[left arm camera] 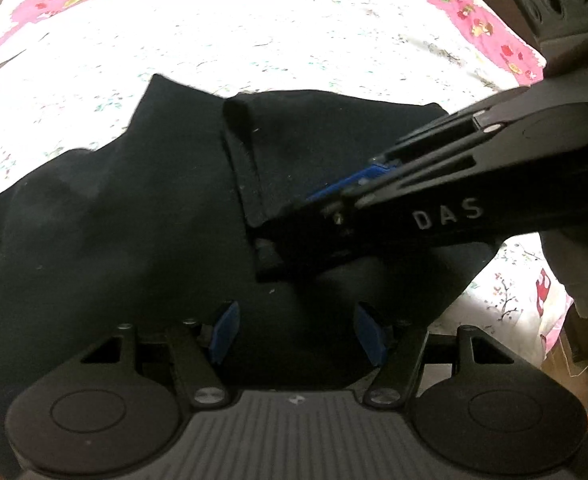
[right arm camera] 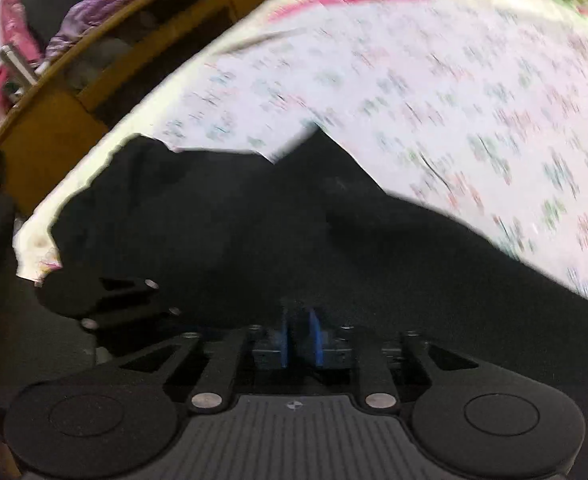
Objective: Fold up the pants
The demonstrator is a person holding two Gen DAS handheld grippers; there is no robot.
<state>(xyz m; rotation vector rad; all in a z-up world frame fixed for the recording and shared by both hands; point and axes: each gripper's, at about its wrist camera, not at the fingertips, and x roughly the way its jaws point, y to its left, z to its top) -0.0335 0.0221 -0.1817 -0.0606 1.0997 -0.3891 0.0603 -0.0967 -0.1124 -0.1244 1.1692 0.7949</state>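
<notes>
Nearest us, our left hand-held gripper (left arm camera: 295, 334) hangs wide over the pants (left arm camera: 106, 216), its blue pads (left arm camera: 226, 330) apart with only dark cloth below, not pinched. Just beyond it, our right hand-held gripper (right arm camera: 298, 334) stands narrow, its pads nearly together at a hem edge (left arm camera: 250, 184) of the pants; whether cloth is truly caught between them we cannot tell, since black fabric hides in black shadow.

The pants lie spread on the bed (left arm camera: 254, 32), partly doubled over, reaching to the bed's near edge.

We judge the risk is a thin grip: if the right pads hold only one layer, or none, the fold will drag crooked or the hem will slip free. With the left jaws unclosed, the near cloth could also slide and bunch.

The pants look like soft, matte, limp knit with a thick stitched band. Beyond them the sheet is smooth, pale, floral-printed cotton with pink patches.
</notes>
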